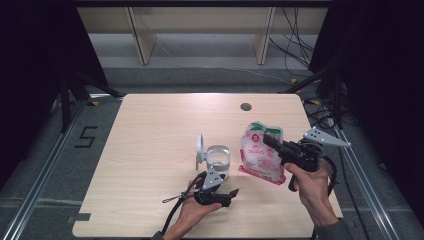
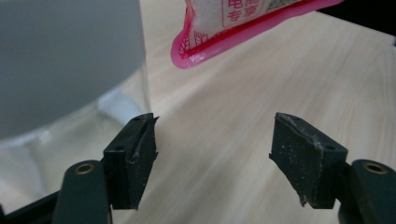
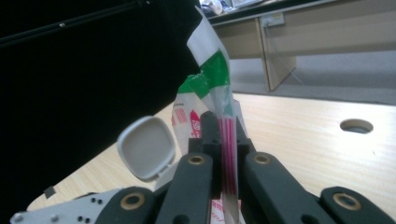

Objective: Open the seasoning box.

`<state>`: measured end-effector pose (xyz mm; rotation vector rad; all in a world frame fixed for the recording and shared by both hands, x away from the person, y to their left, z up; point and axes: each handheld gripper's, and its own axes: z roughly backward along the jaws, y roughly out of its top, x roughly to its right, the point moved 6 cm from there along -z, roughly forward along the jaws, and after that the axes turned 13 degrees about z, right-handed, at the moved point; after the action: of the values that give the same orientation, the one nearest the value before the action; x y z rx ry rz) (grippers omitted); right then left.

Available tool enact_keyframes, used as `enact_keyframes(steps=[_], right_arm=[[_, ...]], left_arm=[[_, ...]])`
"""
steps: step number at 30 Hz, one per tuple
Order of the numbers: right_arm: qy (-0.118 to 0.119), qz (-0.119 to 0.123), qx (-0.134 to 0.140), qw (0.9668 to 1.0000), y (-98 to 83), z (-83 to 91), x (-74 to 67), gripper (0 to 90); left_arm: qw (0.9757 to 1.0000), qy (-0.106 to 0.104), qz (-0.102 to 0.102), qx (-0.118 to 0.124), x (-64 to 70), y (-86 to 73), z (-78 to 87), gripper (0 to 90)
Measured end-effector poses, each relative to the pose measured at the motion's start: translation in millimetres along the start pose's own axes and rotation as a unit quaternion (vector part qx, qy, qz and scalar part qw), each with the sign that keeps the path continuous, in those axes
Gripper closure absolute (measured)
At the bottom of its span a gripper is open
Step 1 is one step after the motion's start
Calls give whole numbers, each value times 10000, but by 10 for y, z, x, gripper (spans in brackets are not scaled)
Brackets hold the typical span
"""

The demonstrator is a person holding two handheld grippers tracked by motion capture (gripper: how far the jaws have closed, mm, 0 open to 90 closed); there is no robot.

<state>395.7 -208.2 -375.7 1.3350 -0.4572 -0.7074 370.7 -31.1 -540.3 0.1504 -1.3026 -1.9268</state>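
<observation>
A white pouch (image 1: 255, 152) with a pink border and a green top hangs tilted just above the table, right of centre. My right gripper (image 1: 266, 139) is shut on its upper right edge; in the right gripper view the pink seam (image 3: 227, 140) is pinched between the jaws. A clear jar (image 1: 218, 159) with its grey flip lid (image 1: 199, 150) open stands mid-table. My left gripper (image 1: 232, 192) lies low in front of the jar, open and holding nothing. In the left gripper view the jar (image 2: 65, 56) is close beside the left jaw and the pouch (image 2: 233, 18) is beyond.
The light wooden table (image 1: 150, 135) has a round cable hole (image 1: 245, 106) near its far edge. Black curtains stand on both sides, with cables (image 1: 295, 45) on the floor behind. A stand's legs (image 1: 70, 95) sit at the far left corner.
</observation>
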Motion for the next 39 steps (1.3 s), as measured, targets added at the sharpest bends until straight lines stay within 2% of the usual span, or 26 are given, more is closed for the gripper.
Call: enact_keyframes(steps=[1, 2, 3, 4, 5, 6, 10, 11, 12, 13, 14, 15, 17, 18, 19, 20, 21, 23, 28, 29, 30, 32, 35, 37, 38, 39], right_arm=[[36, -59, -6, 10000, 37, 18, -29, 900], [23, 65, 4, 10000, 70, 36, -28, 900], [100, -84, 17, 9999, 100, 54, -72, 900], [133, -2, 68, 9999, 122, 61, -79, 900], [188, -31, 72, 9998, 134, 73, -108, 900], [238, -104, 69, 9996, 142, 86, -151, 900], [412, -7, 99, 9991, 142, 103, -275, 900], [517, -193, 54, 9985, 124, 96, -341, 900], [554, -182, 56, 9983, 106, 81, -348, 900], [554, -182, 56, 9983, 106, 81, -348, 900], [579, -154, 56, 9982, 90, 68, -359, 900], [613, -184, -3, 9979, 77, 58, -387, 900], [572, -27, -22, 9984, 71, 39, -389, 900], [593, -88, -32, 9982, 74, 38, -395, 900], [584, -170, -67, 9981, 77, 31, -403, 900], [594, -49, -56, 9982, 84, 10, -390, 900], [585, -135, -129, 9981, 90, 8, -410, 900], [504, 157, -202, 9984, 121, -45, -385, 900], [462, 135, -438, 9979, 181, -201, -332, 900], [388, 297, -526, 9974, 201, -260, -304, 900], [388, 297, -526, 9974, 201, -260, -304, 900], [389, 308, -630, 9968, 231, -320, -304, 900], [396, 424, -666, 9961, 272, -399, -296, 900], [332, 334, -751, 9961, 285, -421, -299, 900], [330, 431, -721, 9959, 295, -440, -283, 900], [286, 288, -735, 9965, 304, -447, -288, 900]], left_arm=[[9999, 71, -152, -2, 2, 16, -13, 314], [9999, 94, -58, 125, 41, 30, -43, 314], [9998, 68, -69, 152, 56, 39, -68, 314], [9998, 72, -72, 152, 73, 43, -88, 311], [9996, 168, -216, 86, 62, 41, -98, 307], [9995, 150, -244, 113, 71, 42, -120, 307], [9992, 196, -265, 215, 108, 43, -165, 334], [9989, 159, -285, 334, 136, 48, -167, 401], [9983, 201, -343, 425, 149, 55, -148, 474], [9979, 200, -299, 541, 187, 63, -139, 474], [9980, 172, -422, 443, 185, 61, -118, 484], [9977, 198, -487, 432, 186, 60, -98, 518], [9969, 268, -563, 473, 184, 63, -85, 606], [9960, 385, -635, 499, 179, 69, -81, 629], [9963, 384, -589, 491, 185, 64, -91, 650], [9965, 336, -561, 515, 189, 65, -106, 674], [9974, 285, -472, 466, 198, 61, -117, 683], [9982, 154, -377, 433, 211, 65, -148, 688], [9987, 136, -195, 441, 255, 95, -215, 704], [9987, 67, -128, 495, 274, 102, -232, 709], [9987, 29, -85, 504, 290, 107, -241, 709], [9976, -41, 178, 672, 343, 116, -270, 711], [9963, -162, 373, 760, 387, 140, -319, 713], [9961, -54, 352, 806, 402, 164, -336, 715], [9955, -47, 397, 856, 419, 182, -345, 715], [9953, 10, 311, 915, 430, 198, -351, 714]])
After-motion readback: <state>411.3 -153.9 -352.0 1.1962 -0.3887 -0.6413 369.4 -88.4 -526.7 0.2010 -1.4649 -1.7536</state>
